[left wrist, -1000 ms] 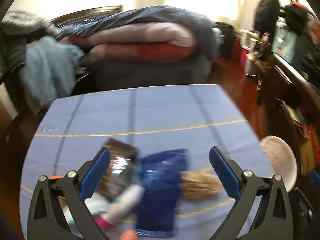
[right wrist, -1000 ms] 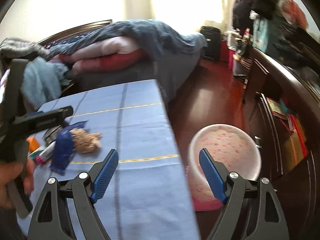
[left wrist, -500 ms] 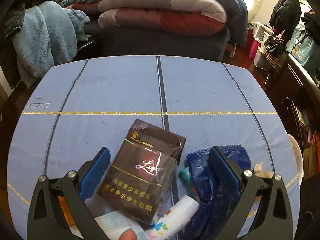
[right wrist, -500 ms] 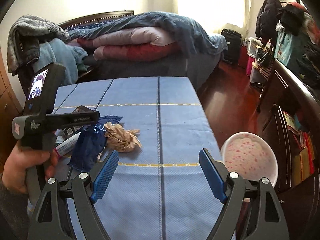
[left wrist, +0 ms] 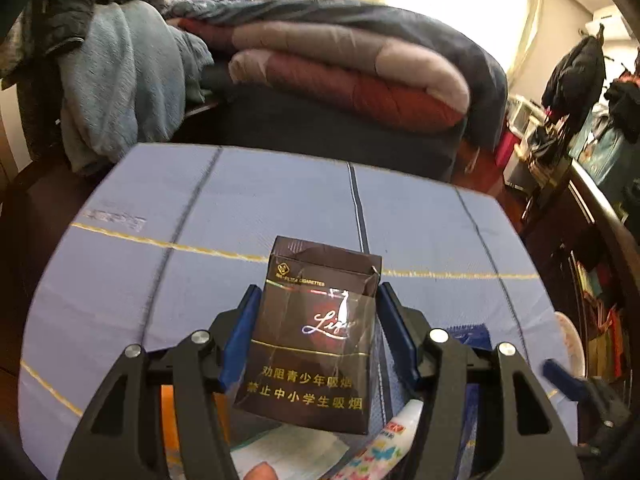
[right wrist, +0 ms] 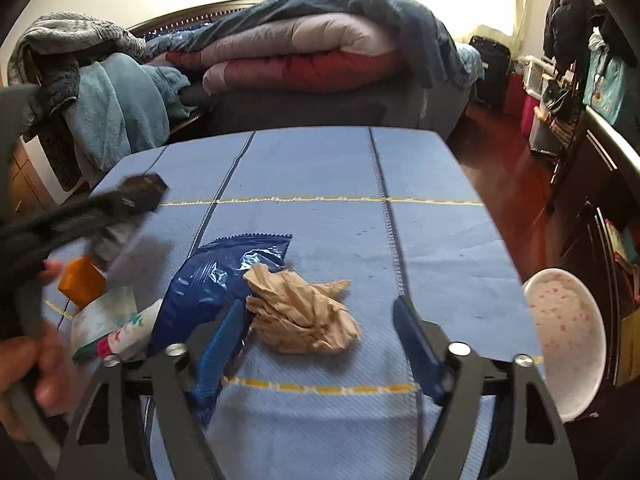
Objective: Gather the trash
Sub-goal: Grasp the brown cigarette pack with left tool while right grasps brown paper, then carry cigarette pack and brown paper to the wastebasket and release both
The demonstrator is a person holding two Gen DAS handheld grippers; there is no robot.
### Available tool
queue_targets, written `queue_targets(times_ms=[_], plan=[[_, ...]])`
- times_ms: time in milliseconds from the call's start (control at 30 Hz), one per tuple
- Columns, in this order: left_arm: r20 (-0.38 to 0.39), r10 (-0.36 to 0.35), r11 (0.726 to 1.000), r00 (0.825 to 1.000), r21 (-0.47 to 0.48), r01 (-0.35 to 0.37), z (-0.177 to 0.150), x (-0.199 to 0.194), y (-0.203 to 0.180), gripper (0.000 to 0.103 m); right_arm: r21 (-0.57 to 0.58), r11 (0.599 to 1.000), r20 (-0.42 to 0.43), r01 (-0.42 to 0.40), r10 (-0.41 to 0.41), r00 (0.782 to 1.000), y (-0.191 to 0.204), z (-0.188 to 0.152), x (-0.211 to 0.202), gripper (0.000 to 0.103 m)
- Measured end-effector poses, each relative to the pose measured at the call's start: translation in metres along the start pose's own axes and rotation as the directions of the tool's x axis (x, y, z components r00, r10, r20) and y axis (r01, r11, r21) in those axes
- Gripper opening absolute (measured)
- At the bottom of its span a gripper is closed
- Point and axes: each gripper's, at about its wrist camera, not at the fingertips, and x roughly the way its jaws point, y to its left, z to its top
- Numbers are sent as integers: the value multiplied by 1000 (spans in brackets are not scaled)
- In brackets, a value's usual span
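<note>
My left tongs (left wrist: pixel 316 332) are closing snugly on the cigarette pack (left wrist: pixel 316 332), while my right tongs (right wrist: pixel 320 344), closing around the crumpled paper (right wrist: pixel 304 312) beside the blue wrapper (right wrist: pixel 212 280), should centre before pinching.

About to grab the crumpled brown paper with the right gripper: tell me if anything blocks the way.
Nothing visible does. The crumpled brown paper lies between the closing jaws of the right gripper, pads not yet touching it. The blue wrapper runs under the left-hand jaw and may get pinched along.

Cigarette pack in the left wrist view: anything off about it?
Yes. The cigarette pack between the closing left gripper looks battered: its top flap is torn and crumpled, its cellophane wrinkled.
</note>
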Motion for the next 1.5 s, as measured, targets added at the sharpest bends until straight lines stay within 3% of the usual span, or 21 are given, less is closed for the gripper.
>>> queue_targets(times_ms=[100,200,567,867,1067,1300,1500], plan=[[27,-10,1000,1000,-2,10,2,-16,6,59,12,1000,-39,-4,4,999,1,-1,8,33],[50,-34,999,998,-6,34,3,-33,8,59,20,1000,-24,-3,3,1000,1,-4,1,28],[105,-157,985,982,88,148,-11,-103,-33,59,66,998,86,5,-10,996,-15,-18,-78,28],[141,-279,944,950,219,245,-36,-173,-96,60,79,997,181,4,-18,983,-32,-37,-159,28],[148,-343,911,928,295,289,-48,-203,-137,60,102,994,237,43,-66,969,-48,-48,-197,28],[123,-410,863,904,372,341,-59,-213,-188,60,182,975,273,129,-176,946,-88,-58,-224,29],[94,-436,834,895,417,363,-65,-202,-229,60,257,953,272,163,-233,934,-125,-65,-229,29]])
